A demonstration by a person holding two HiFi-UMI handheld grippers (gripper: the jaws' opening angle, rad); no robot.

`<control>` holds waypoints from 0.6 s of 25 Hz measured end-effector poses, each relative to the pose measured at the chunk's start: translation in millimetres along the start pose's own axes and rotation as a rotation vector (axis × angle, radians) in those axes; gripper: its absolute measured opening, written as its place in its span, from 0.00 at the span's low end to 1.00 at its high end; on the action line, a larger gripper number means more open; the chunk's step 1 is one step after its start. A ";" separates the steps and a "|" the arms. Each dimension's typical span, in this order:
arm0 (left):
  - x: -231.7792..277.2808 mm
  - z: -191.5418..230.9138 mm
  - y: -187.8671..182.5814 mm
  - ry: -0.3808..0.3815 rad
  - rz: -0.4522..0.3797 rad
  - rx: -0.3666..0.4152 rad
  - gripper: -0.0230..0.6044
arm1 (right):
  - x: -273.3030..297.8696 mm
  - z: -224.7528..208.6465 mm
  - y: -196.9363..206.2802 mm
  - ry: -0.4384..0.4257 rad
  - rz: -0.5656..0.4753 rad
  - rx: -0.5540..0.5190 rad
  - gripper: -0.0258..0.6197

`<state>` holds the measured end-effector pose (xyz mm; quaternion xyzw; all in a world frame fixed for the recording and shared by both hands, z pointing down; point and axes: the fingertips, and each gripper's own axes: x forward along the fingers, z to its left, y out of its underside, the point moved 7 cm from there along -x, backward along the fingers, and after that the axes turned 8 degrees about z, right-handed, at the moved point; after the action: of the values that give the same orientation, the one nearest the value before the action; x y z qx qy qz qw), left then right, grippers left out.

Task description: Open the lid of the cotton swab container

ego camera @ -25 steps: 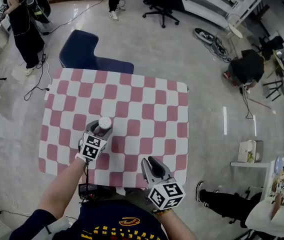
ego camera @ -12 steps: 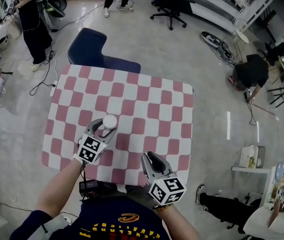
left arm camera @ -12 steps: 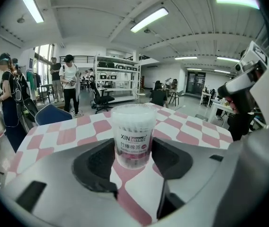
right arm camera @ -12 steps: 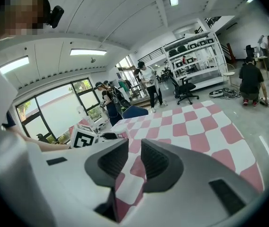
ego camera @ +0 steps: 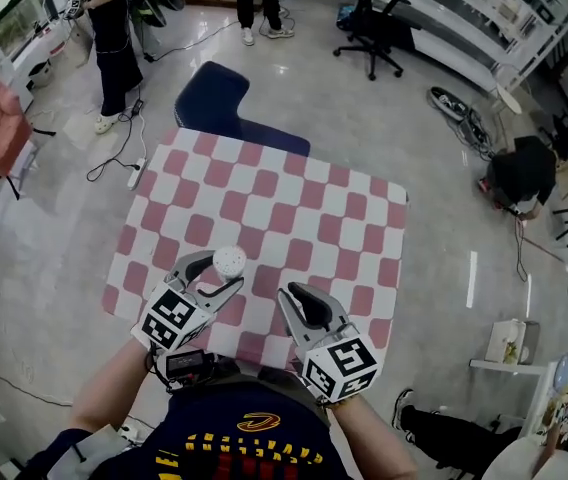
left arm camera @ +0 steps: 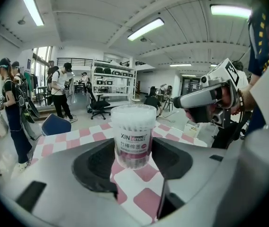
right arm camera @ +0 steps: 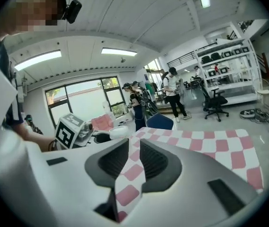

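**Swab tub gripped, lid on**

Nearest me, my right gripper [right arm camera: 134,150] is empty, its jaws a narrow slit apart. My left gripper [ego camera: 219,273] is clamped on the sides of the cotton swab tub [left arm camera: 133,135]. The tub is upright with its lid [ego camera: 228,261] closed, over the checkered table's [ego camera: 294,198] near edge, toward the left corner. A blue seat [ego camera: 214,93] sits beyond the far edge.

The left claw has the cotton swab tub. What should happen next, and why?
Probably bring the right gripper to the lid, jaws widened to fit. The left gripper clamps the cotton swab container, lid on; the right one is empty, jaws narrowly apart.
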<state>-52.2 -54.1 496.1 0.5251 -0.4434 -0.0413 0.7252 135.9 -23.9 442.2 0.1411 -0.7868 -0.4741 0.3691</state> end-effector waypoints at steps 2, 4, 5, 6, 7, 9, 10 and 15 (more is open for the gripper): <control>-16.0 -5.8 -7.3 -0.003 -0.004 -0.002 0.42 | 1.0 12.8 -21.3 -0.073 -0.016 -0.057 0.16; -31.0 -11.1 -16.3 -0.014 -0.015 0.007 0.42 | 3.0 27.2 -38.6 -0.166 -0.018 -0.101 0.16; -38.2 -13.8 -21.5 -0.019 -0.025 0.011 0.42 | 4.3 33.8 -45.7 -0.213 -0.015 -0.117 0.16; -44.6 -16.8 -25.4 -0.019 -0.036 0.015 0.42 | 5.7 39.5 -52.4 -0.255 -0.012 -0.130 0.16; -50.1 -20.1 -27.9 -0.014 -0.046 0.020 0.42 | 7.3 44.3 -58.6 -0.294 -0.007 -0.141 0.17; -60.6 -26.4 -34.0 -0.010 -0.063 0.037 0.42 | 9.6 51.9 -68.9 -0.354 0.001 -0.171 0.26; -65.4 -29.2 -37.4 -0.010 -0.073 0.048 0.42 | 9.4 55.6 -73.6 -0.375 0.002 -0.194 0.31; -83.8 -39.1 -43.0 -0.005 -0.086 0.089 0.42 | 5.5 78.2 -87.3 -0.453 0.033 -0.345 0.39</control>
<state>-58.5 -0.8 409.4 0.5751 -0.4236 -0.0539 0.6977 65.1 -21.4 348.7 -0.0462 -0.7590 -0.6145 0.2101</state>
